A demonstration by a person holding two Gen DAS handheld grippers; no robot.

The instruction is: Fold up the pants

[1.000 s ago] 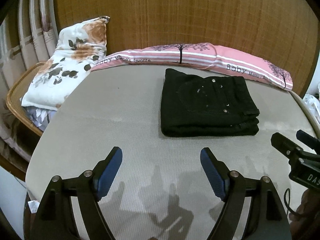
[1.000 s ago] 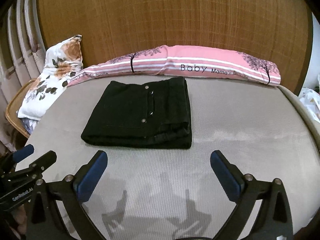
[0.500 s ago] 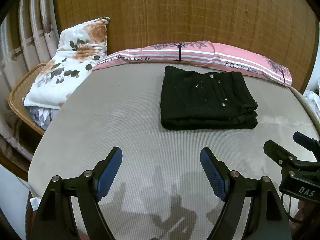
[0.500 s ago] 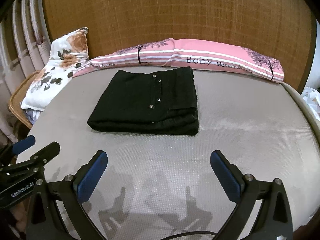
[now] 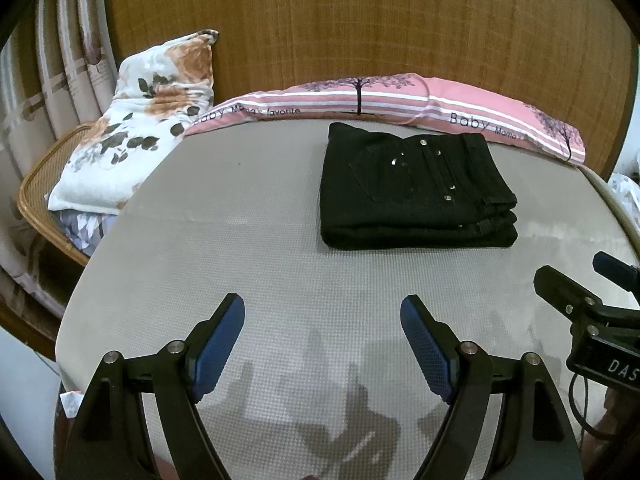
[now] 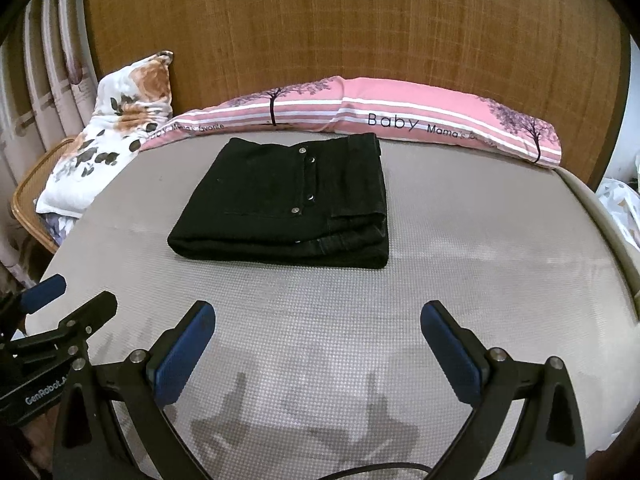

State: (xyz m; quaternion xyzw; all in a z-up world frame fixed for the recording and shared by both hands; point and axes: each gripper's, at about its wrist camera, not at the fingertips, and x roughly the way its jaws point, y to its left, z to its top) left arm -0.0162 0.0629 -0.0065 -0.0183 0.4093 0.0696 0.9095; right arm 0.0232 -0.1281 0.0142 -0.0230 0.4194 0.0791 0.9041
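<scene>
**Inspector:** State of the garment?

**Assistant:** The black pants (image 5: 416,192) lie folded in a compact, layered rectangle on the grey mattress (image 5: 260,240), close to the pink striped bolster (image 5: 400,98) along the far edge; edges look square, studs face up; by my judgement the fold is complete or all but complete.

**Inspector:** Tools?

**Assistant:** The left gripper (image 5: 323,334) hangs over bare mattress with its blue pads spread wide and nothing between them; the right gripper (image 6: 318,340) likewise, jaws wide, empty; neither touches the cloth.

**Inspector:** The bearing that governs any further move?

**Assistant:** The bundle lies straight ahead of both tools, well apart from the fingertips; from the left view it sits ahead and to the right; from the right view ahead and somewhat left, so it lies between the two; its long axis runs across the line of the fingers, thick folded edge toward the tools; I cannot say which hand is nearer.

**Inspector:** Surroundings?

**Assistant:** A floral pillow (image 5: 136,128) rests at the far left corner on a wicker chair (image 5: 36,200); both clear of the work.
</scene>
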